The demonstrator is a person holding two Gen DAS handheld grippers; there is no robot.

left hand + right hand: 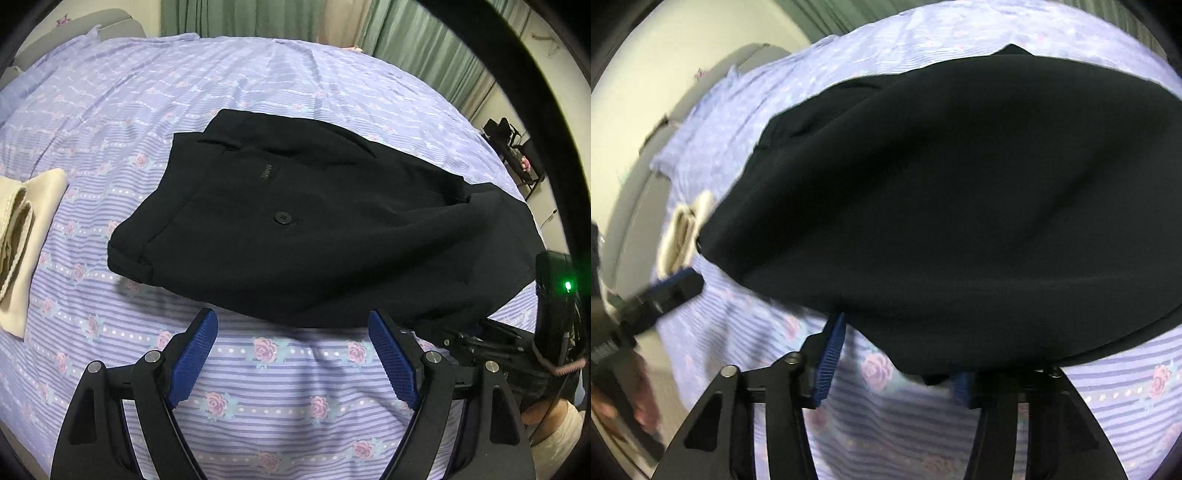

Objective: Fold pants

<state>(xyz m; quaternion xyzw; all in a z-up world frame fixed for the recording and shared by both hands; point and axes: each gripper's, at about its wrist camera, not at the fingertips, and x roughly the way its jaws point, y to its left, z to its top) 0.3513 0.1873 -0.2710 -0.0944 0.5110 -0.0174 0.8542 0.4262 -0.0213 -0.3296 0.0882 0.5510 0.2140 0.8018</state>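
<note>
While black pants point(303, 229) lie folded on bed point(258, 88), left claw point(293, 354) hovers spread, empty, near hem; right claw point(897, 354) spread at cloth edge, grip unconfirmed, likely positioned for next fold.

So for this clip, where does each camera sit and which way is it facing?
Left wrist: on the left claw, open above the bedsheet, facing the black pants; the right claw shows at right.
Right wrist: on the right claw, open at the pants' near edge; the left claw shows at left.
Shared: pants, sheet, folded cream cloth.
</note>
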